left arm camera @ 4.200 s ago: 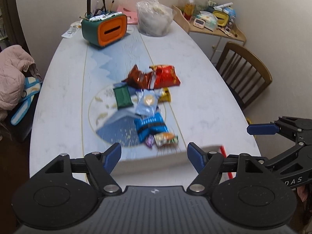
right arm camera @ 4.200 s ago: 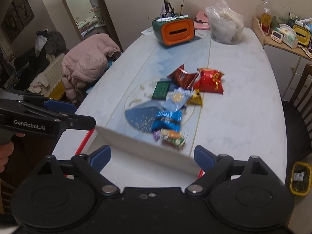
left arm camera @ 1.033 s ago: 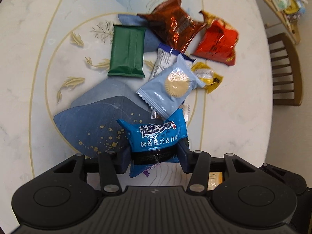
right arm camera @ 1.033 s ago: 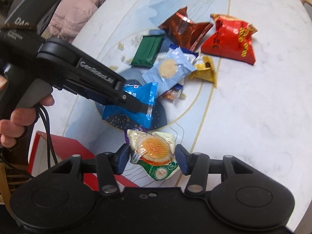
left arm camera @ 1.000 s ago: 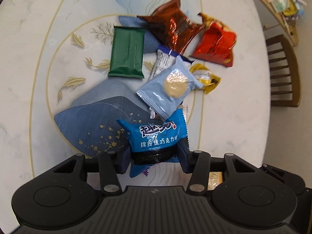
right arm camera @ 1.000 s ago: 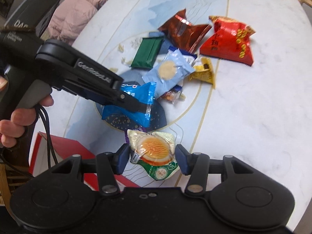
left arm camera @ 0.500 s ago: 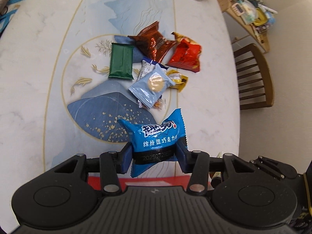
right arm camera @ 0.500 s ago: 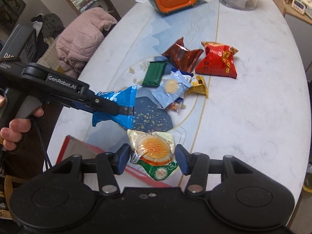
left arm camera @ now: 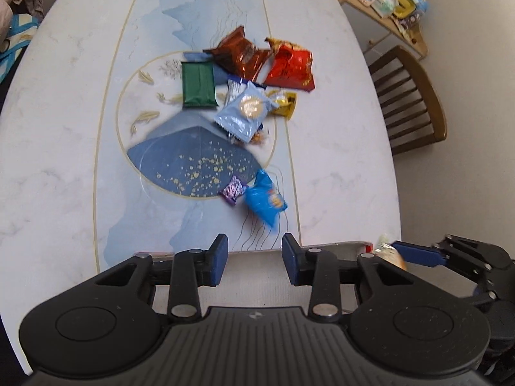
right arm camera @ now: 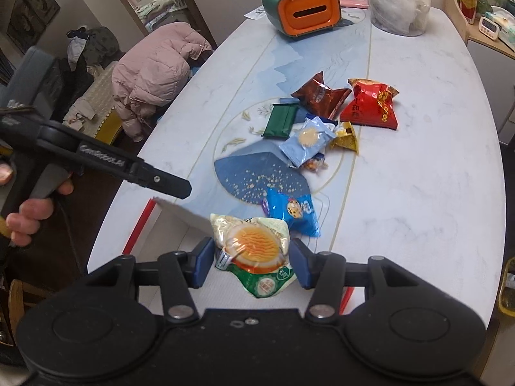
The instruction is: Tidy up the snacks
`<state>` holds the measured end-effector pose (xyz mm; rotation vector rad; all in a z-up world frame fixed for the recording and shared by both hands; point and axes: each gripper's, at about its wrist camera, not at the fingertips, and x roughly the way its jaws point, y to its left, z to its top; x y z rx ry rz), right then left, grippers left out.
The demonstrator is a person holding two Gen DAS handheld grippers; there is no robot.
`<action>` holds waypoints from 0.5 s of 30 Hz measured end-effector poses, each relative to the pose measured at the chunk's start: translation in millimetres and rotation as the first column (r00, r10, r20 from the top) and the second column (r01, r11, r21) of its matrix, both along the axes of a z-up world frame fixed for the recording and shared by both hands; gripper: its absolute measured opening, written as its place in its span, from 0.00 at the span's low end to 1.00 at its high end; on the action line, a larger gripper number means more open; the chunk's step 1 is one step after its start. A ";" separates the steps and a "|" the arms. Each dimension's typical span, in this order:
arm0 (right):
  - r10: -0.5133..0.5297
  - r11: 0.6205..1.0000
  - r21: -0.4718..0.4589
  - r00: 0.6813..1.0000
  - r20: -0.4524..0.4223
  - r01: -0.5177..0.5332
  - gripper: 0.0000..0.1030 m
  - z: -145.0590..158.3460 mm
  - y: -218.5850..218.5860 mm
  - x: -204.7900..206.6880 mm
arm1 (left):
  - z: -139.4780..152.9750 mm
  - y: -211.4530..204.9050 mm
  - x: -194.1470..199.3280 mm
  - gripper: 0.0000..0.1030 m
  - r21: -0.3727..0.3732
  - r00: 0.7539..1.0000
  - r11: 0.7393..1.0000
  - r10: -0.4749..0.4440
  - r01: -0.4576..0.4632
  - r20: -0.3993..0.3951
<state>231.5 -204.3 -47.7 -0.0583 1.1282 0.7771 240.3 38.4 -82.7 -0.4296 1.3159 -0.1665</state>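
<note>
1. Left wrist view: left gripper (left arm camera: pixel 254 262) open and empty, jaws apart above the box (left arm camera: pixel 257 276) at the near table (left arm camera: pixel 64 160) edge.
2. Blue pack (left arm camera: pixel 265 201) lying blurred on the table just beyond the box rim, with a small purple candy (left arm camera: pixel 234 190) touching its left side.
3. Farther from the box, a cluster of snacks: green pack (left arm camera: pixel 198 85), brown bag (left arm camera: pixel 239 54), red bag (left arm camera: pixel 289 64), pale-blue pack (left arm camera: pixel 246 112) and gold wrapper (left arm camera: pixel 283 103).
4. To the right of the box, right gripper (left arm camera: pixel 391 252) seen side-on with a bit of wrapper at its tip.
5. Right wrist view: right gripper (right arm camera: pixel 252 263) clamped on the egg snack (right arm camera: pixel 254 251), held over the box (right arm camera: pixel 180 244) interior.
6. Blue pack (right arm camera: pixel 293 210) on the table just past the box, outside it.
7. Left gripper (right arm camera: pixel 173 189) hanging over the box's left corner; no snack at its tip.
8. Green pack (right arm camera: pixel 280 120), brown bag (right arm camera: pixel 318 96), red bag (right arm camera: pixel 371 104), pale-blue pack (right arm camera: pixel 305 141) and gold wrapper (right arm camera: pixel 346 138) well beyond the box, untouched.
9. Progress, judged: early. No snack visibly resting in the box, though part of its floor hidden by the grippers. Egg snack about ready for release; blue pack apparently short of the box and needing another pick; candy and the whole far cluster left to move.
</note>
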 end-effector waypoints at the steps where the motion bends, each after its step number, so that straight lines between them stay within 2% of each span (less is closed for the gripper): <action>1: -0.005 1.000 0.000 1.000 0.003 0.005 0.49 -0.2 -2.8 -2.1 | -0.9 -3.5 2.6 0.35 0.013 1.000 1.000 -0.010 0.010 0.002; 5: -0.039 0.999 0.011 0.999 -0.006 0.039 0.49 -2.7 -17.2 0.4 | -9.5 -22.6 21.3 0.39 0.029 0.999 0.999 -0.035 0.036 -0.028; 7: -0.057 0.998 0.018 0.998 -0.010 0.058 0.49 -4.8 -24.8 4.0 | -14.8 -36.4 33.6 0.51 0.053 0.998 0.997 -0.053 0.055 -0.036; 10: -0.076 0.997 0.032 0.997 -0.021 0.077 0.49 -10.6 -35.5 10.8 | -25.8 -57.9 53.0 0.65 0.084 0.993 0.991 -0.102 0.107 -0.058; 12: -0.085 0.996 0.037 0.996 -0.033 0.086 0.50 -16.7 -41.9 16.2 | -37.5 -72.5 66.4 0.66 0.105 0.984 0.982 -0.150 0.160 -0.092; 15: -0.096 0.994 0.037 0.994 -0.058 0.098 0.50 -27.8 -49.1 26.0 | -59.4 -93.0 83.8 0.66 0.184 0.964 0.953 -0.211 0.239 -0.159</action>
